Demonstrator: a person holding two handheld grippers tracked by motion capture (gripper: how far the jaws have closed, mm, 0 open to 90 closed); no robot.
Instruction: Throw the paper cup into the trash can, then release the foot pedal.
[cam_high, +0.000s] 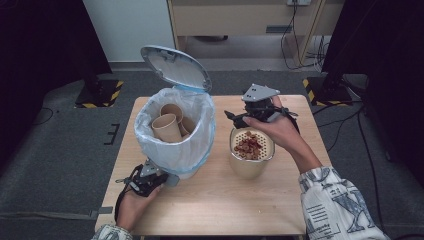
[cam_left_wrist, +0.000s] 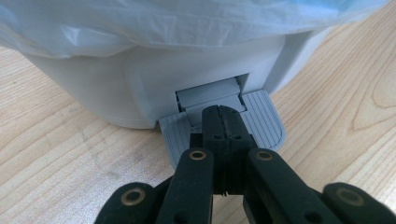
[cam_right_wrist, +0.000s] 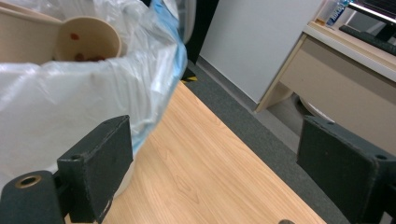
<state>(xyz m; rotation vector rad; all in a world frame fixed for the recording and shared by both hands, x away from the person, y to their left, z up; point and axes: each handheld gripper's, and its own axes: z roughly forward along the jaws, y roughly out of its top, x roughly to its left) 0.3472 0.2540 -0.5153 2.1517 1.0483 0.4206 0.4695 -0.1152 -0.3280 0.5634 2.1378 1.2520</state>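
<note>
On the bin's pedal (cam_left_wrist: 224, 122), left gripper (cam_left_wrist: 223, 122) presses, jaws closed.

**No words to read**

There are no words, numbers or brand names to read on anything here. A bottle (cam_right_wrist: 337, 11) on the desk (cam_right_wrist: 345, 56) in the right gripper view has a label, but it is too small and blurry to read.

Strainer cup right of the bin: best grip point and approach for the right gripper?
Grip the cup's bare wall below the rim, coming level from its right side, where the right gripper is already open. The perforated insert holds red bits and fills the mouth, so a rim pinch from above looks awkward. The bin crowds its left side.
</note>
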